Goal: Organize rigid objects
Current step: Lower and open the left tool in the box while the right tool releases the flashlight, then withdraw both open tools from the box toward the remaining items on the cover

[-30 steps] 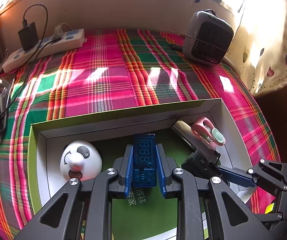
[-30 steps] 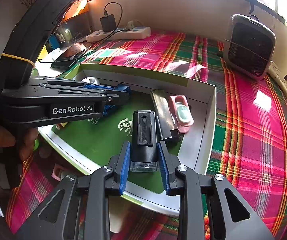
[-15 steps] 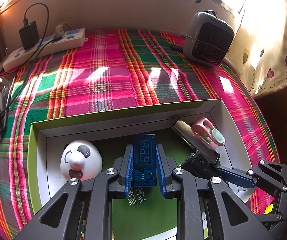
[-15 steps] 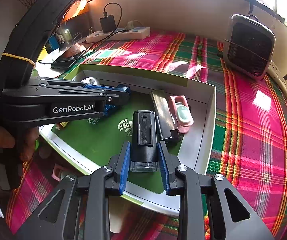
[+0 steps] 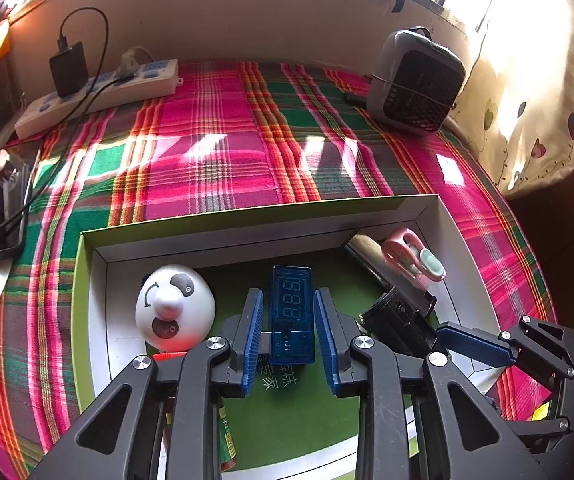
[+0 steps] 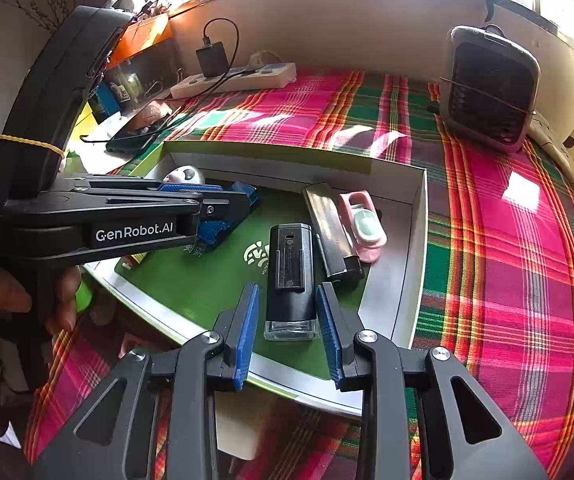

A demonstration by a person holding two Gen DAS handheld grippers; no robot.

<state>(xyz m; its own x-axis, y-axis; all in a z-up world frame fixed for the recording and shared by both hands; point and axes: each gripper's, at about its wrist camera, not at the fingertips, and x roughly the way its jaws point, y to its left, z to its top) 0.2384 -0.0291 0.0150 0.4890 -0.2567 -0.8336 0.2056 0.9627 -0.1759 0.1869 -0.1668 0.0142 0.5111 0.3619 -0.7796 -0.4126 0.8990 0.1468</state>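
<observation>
A plaid cloth covered the table, bearing a shallow box with a green floor. Inside it lay a panda-faced white dome at left, a black device, a dark flat bar and a pink clip at right. The left gripper had just been opening; its pads stood clear of the blue meter between them. The right gripper likewise had just been opening, jaws apart, with the black device lying unclamped between them.
</observation>
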